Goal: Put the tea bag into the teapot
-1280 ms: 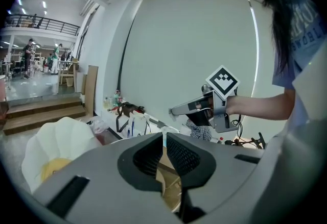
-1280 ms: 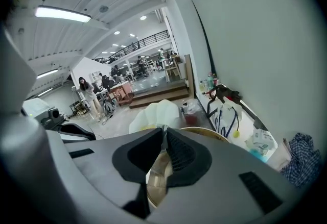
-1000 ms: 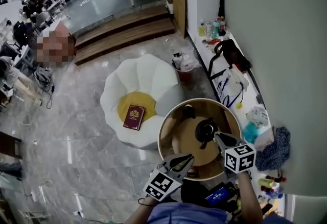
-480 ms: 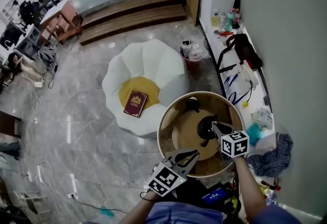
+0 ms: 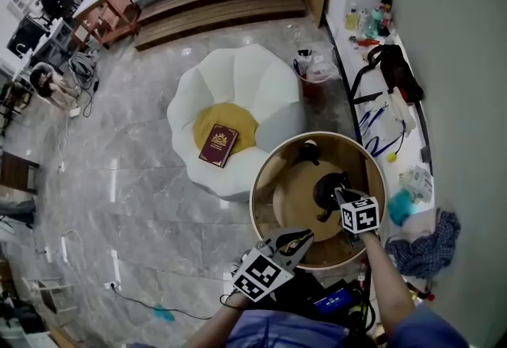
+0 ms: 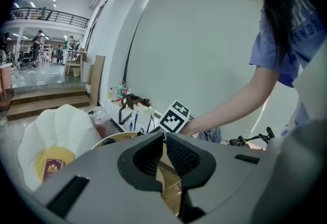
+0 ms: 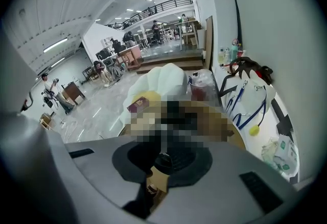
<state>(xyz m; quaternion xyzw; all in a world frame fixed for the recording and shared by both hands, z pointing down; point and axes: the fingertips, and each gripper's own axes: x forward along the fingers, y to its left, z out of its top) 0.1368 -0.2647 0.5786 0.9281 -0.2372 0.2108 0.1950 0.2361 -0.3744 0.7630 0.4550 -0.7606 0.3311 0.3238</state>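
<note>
Right gripper (image 5: 341, 193) jaws pinch the tea bag string (image 7: 163, 145) beside the black teapot (image 5: 324, 185). Left gripper (image 5: 303, 238) hovers over the round worktop's (image 5: 262, 180) near edge, its jaws almost together.

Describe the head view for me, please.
From above, the right gripper hovers over a black teapot on a round wooden table; the left gripper hangs at its near edge. A white petal-shaped chair holds a red book.

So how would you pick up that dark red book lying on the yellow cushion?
Probably by a long edge. The dark red book lies flat, cover up, on the yellow cushion, so come in low from the side, one jaw sliding beneath, pinching its thin thickness.
</note>
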